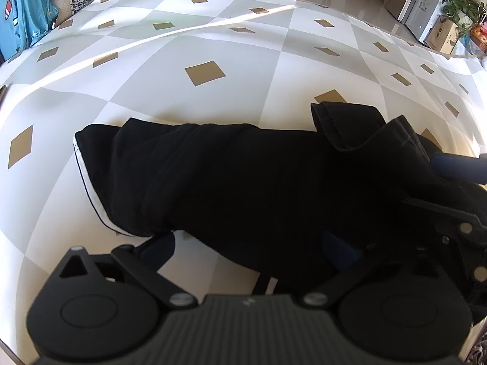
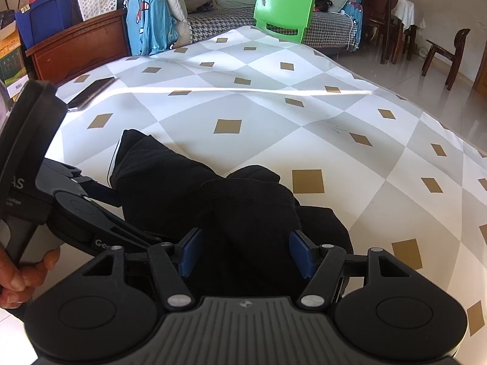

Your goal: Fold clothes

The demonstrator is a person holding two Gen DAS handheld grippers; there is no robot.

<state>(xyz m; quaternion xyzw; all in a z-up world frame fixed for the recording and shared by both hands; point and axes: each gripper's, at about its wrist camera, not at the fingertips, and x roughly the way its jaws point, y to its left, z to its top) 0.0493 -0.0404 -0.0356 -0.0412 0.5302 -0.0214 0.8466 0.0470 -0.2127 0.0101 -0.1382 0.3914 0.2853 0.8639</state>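
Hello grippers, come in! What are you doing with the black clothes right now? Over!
Left gripper and right gripper: both open, fingers straddling the black garment. Garment bunched lengthwise on the checkered cloth. Phone lies far off, not in the way.

Both grippers look alike: the right gripper (image 2: 246, 254) and left gripper (image 1: 252, 249) each have a ribbed grey body, two round black discs, black link arms with silver screws, and blue pads (image 2: 190, 251) on the jaws.
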